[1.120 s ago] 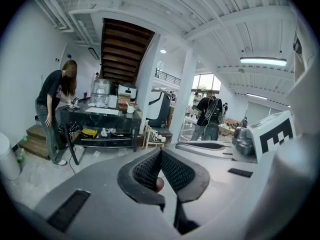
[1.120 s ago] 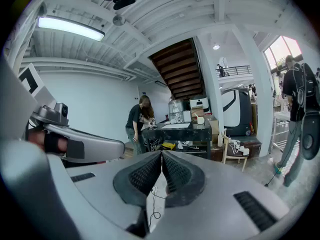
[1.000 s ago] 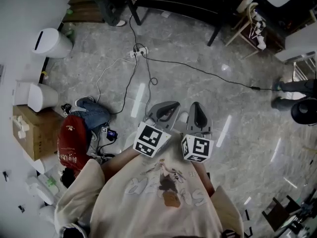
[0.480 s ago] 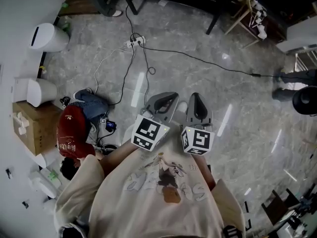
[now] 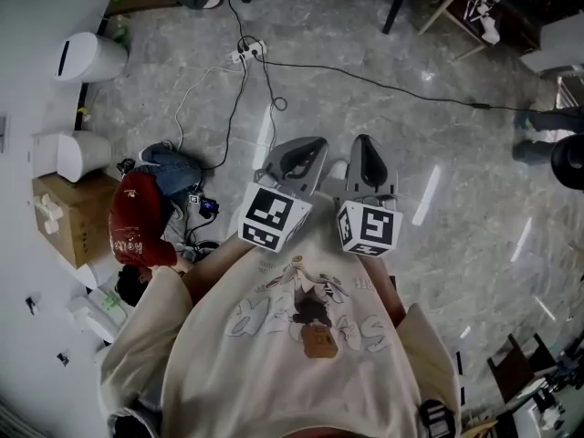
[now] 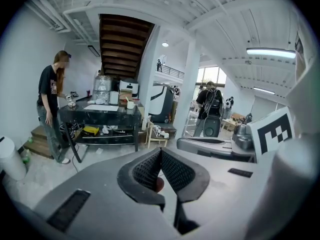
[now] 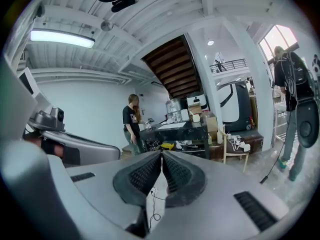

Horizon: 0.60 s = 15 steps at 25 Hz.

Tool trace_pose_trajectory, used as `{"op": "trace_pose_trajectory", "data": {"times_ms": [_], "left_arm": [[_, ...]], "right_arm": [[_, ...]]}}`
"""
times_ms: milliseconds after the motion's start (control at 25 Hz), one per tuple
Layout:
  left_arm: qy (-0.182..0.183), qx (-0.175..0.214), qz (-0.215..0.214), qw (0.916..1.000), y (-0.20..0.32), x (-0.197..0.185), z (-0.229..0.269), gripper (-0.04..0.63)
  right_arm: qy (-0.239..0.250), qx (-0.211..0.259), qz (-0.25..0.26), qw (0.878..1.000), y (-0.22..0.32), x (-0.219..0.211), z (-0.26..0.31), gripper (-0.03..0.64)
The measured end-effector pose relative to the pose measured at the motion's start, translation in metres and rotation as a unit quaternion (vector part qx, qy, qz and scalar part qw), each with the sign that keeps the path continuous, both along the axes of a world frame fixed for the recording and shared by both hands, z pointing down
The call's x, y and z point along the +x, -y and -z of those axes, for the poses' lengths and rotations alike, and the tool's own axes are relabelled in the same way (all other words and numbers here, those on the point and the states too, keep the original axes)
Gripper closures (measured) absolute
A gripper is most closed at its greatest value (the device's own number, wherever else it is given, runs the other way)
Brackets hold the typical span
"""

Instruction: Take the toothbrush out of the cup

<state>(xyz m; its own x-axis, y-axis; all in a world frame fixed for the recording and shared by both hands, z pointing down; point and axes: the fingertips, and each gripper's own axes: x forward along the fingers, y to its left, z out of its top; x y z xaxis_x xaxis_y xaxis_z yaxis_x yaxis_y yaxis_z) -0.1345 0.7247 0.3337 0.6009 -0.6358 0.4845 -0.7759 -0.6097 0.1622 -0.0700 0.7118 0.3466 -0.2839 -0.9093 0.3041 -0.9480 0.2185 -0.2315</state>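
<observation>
Apparently the task has not begun: no view shows the toothbrush or the cup, so I cannot tell where they stand.

At the far left of the head view a white bin (image 5: 87, 57) and a cardboard box (image 5: 78, 217) stand along the wall, with a red bag (image 5: 137, 231) lying near them on the floor (image 5: 438, 135). Cables (image 5: 246, 89) run across the floor from a power strip, probably left loose so that they reach the bag.

In the middle the person holds both tools close to the chest, side by side and pointing forward. I judge this a resting or carrying posture, since nothing to grasp is near. The left tool (image 5: 301, 153) is closed, its ribbed pads meet at the tips and nothing is held between them. Just beside it, the right tool (image 5: 365, 153) is closed and empty in the same way.

Both gripper views look across the room to a dark table (image 6: 100, 111), well apart, where another person (image 6: 50, 99) stands. Small things rest on it, too small to name. The cup may be there, so walking closer seems the first need.
</observation>
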Motion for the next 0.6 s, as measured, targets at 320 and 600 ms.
{"op": "trace_pose_trajectory", "data": {"times_ms": [320, 600], "left_arm": [[0.015, -0.008, 0.007, 0.9998, 0.012, 0.051, -0.009, 0.581], [0.010, -0.011, -0.013, 0.9998, 0.048, 0.087, -0.012, 0.581]], "right_arm": [[0.010, 0.003, -0.014, 1.000, 0.015, 0.065, -0.012, 0.595], [0.003, -0.005, -0.025, 1.000, 0.047, 0.096, -0.015, 0.595]]}}
